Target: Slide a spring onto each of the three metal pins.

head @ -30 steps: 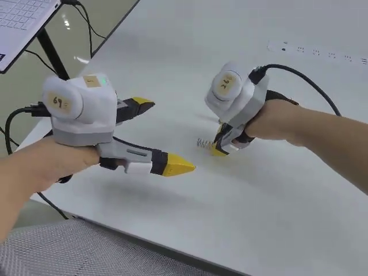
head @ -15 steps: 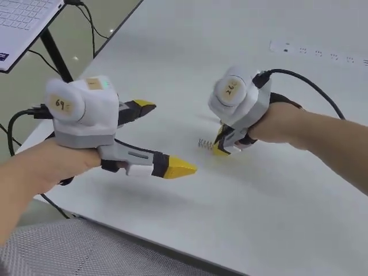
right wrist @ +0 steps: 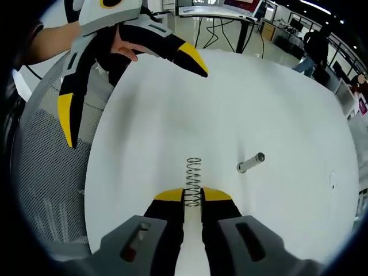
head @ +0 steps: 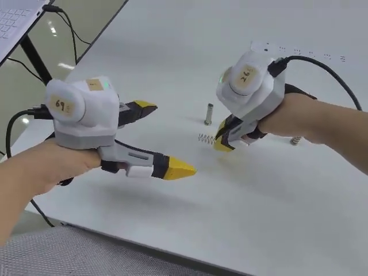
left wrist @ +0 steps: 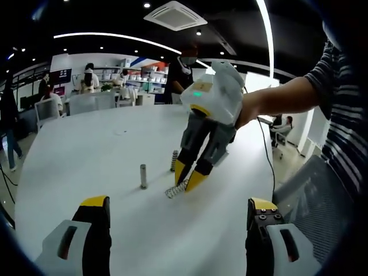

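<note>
Plainly, the spring [right wrist: 194, 175] was pinched by one end in the right tool [right wrist: 194, 195], whose jaws were closed on its last coils. The rest of it stuck straight out ahead along the line of the jaws, lying low and roughly level over the counter [right wrist: 144, 149], well in from the near edge. The bare pin [right wrist: 250, 163] stood upright on the counter just beyond the spring's free end and off to one side, to the right in the right gripper view. Spring and pin were near each other but apart, with their long axes crossed, not in line. By my reckoning, the free end would have to be tipped downward and brought over the pin's top before it could slide on. The right tool was much the nearer to that pin. The left tool [head: 164, 136] hung by the near left edge, jaws wide apart and holding nothing. A second pin [left wrist: 174, 160], partly behind the right tool, seemed already to carry coils, though it was too small to be sure. Whether the held spring touched the counter I could not tell.
</note>
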Available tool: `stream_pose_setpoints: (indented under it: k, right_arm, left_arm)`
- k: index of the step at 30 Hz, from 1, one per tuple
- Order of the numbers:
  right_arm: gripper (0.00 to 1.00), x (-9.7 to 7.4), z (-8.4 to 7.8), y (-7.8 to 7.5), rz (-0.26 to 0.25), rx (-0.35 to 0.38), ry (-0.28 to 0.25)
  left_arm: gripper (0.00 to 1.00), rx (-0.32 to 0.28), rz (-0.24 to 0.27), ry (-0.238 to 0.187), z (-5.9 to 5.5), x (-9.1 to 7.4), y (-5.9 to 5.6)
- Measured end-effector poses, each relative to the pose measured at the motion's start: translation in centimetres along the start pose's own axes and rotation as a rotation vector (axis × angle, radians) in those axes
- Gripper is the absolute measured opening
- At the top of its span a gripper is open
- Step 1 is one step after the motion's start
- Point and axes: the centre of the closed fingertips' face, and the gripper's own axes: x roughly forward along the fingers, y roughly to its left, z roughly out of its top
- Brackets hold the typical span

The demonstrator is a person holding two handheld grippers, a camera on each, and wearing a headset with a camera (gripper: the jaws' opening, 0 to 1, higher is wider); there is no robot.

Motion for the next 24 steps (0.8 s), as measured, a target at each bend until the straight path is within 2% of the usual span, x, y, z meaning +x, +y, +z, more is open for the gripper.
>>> stream_pose_setpoints:
  k: [7, 9, 13, 16, 20, 24]
  right_arm:
    - [0.07, -2.0, -1.1, 0.6, -0.016, 0.015, -0.009]
    - [0.07, -1.9, -1.6, 0.6, -0.014, 0.018, -0.013]
    - [0.07, -3.0, -2.1, 1.3, -0.019, 0.007, -0.019]
    - [0.07, -3.5, -2.6, 1.9, -0.02, -0.031, -0.012]
    - [0.07, -4.2, -3.0, 2.2, -0.023, -0.023, -0.019]
    - [0.07, -5.1, -3.0, 2.6, -0.033, -0.021, -0.035]
  left_arm:
    - [0.96, 0.009, -0.041, -0.001, 0.6, 1.2, -0.9]
    - [0.96, 0.012, -0.046, 0.0, 0.7, 1.6, -1.1]
    - [0.94, 0.017, -0.072, -0.002, 1.0, 2.3, -1.7]
    - [0.9, 0.02, -0.094, -0.001, 1.1, 2.5, -2.2]
    - [0.89, 0.028, -0.113, 0.005, 1.1, 2.9, -2.7]
    - [0.8, 0.016, -0.164, 0.017, 1.1, 3.4, -4.0]
